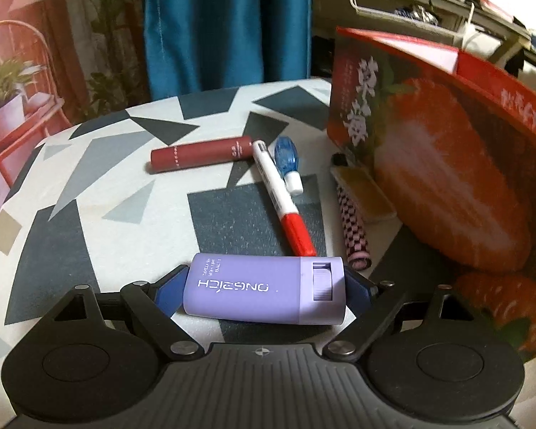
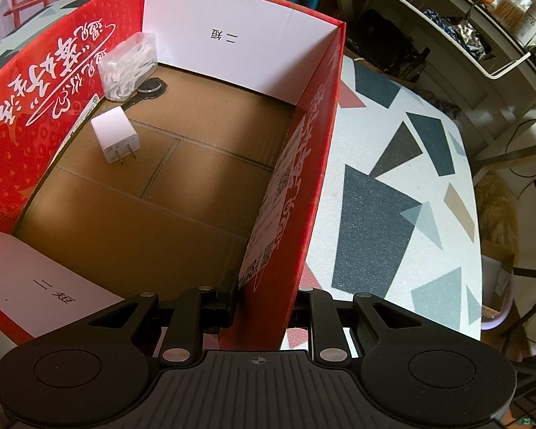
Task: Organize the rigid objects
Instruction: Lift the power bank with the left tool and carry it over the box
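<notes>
1. Grey, black and white triangles are covering the tabletop (image 1: pixel 100 186) you are working over; a blue curtain (image 1: pixel 225 25) is hanging behind it and a cluttered shelf (image 2: pixel 482 28) is standing off to the side.
2. Your left gripper (image 1: pixel 264 291) is reaching low and level over the table, its blue pads (image 1: pixel 168 293) pressing both ends of a lilac case (image 1: pixel 264 291) held crosswise. White lettering on the case is showing upside down and mirrored; it is too garbled to read with confidence.
3. Beyond the case, several things are lying on the table: a maroon tube (image 1: pixel 201 154) with small print too fine to read, a white pen with a red cap (image 1: pixel 282 198) touching the tube's end, a blue-and-white correction tape (image 1: pixel 287 164) just beside the pen, and a pink-and-black checkered tube (image 1: pixel 352 228) next to a flat tan item (image 1: pixel 362 193) leaning at the foot of the box.
4. A red strawberry-printed box (image 1: pixel 446 164) is standing at the right, with white Chinese writing on its walls.
5. Your right gripper (image 2: pixel 264 307) is pointing down at the box rim, clamping the near red wall (image 2: pixel 278 250) between its fingers. QR codes and Chinese script are running along that wall.
6. Inside the box, a white plug adapter (image 2: pixel 115 138), a clear packet of white pieces (image 2: pixel 128 66) and a dark round item (image 2: pixel 150 87) are resting on the brown floor, near the far-left corner.
</notes>
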`<move>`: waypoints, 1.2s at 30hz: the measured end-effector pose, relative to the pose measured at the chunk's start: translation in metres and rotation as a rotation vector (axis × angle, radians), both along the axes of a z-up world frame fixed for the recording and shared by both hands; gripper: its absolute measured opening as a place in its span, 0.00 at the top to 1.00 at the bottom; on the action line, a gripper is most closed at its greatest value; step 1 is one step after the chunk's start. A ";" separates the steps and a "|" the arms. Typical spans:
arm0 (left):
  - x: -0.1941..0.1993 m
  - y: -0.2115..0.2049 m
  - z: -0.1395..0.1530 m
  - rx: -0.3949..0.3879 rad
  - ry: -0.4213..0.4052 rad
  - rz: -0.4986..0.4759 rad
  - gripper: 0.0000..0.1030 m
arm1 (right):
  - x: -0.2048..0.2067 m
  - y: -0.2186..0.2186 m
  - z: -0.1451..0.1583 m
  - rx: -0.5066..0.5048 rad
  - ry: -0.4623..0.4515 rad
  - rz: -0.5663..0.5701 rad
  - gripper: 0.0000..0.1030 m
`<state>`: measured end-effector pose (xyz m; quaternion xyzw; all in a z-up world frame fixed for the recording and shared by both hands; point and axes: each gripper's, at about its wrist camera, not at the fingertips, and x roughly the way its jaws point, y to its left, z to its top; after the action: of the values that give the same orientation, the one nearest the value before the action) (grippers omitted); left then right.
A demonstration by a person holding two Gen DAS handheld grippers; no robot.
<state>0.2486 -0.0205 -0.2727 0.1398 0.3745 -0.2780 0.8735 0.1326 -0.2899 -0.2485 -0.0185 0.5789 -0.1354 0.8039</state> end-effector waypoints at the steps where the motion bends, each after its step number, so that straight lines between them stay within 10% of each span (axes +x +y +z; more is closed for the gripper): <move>1: 0.000 0.000 0.002 -0.011 -0.002 0.005 0.13 | 0.000 0.000 0.000 0.000 0.000 -0.001 0.81; 15: -0.010 -0.026 0.067 -0.139 -0.113 -0.074 0.13 | 0.003 0.001 0.001 -0.008 0.019 0.005 0.81; 36: -0.004 -0.043 0.080 -0.064 -0.167 -0.050 0.13 | 0.005 0.003 -0.001 -0.017 0.031 0.017 0.80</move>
<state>0.2444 -0.0633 -0.1929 0.1436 0.2876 -0.2989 0.8985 0.1373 -0.2873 -0.2490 -0.0325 0.5899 -0.1335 0.7957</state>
